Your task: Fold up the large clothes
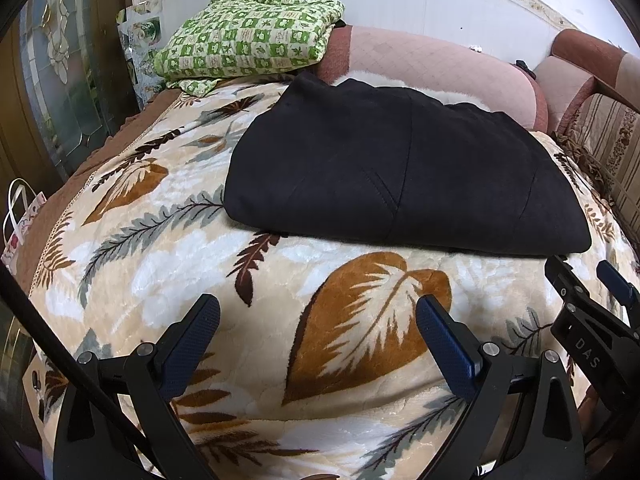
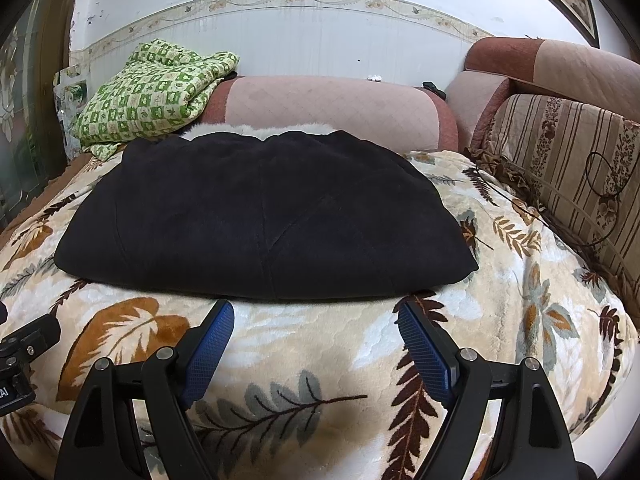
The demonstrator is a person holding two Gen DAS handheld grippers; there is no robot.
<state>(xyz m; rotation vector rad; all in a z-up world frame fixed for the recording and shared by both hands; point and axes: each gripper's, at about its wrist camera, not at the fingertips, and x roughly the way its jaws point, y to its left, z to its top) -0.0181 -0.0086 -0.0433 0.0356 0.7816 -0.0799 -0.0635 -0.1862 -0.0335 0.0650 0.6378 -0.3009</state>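
A large black garment [image 1: 400,172] lies folded into a flat bundle on a leaf-patterned blanket [image 1: 200,248]; it also shows in the right wrist view [image 2: 264,216]. My left gripper [image 1: 318,308] is open and empty, hovering over the blanket in front of the garment's near edge. My right gripper [image 2: 316,312] is open and empty, its fingertips just short of the garment's near edge. The right gripper also shows at the right edge of the left wrist view [image 1: 588,276]. Part of the left gripper's body shows at the left edge of the right wrist view [image 2: 24,344].
A folded green checked quilt [image 1: 248,36] lies at the back left. A pink bolster [image 2: 332,108] lies behind the garment along the white wall. A striped cushion [image 2: 568,168] stands on the right. A glass door [image 1: 60,80] and a bag [image 1: 18,228] are on the left.
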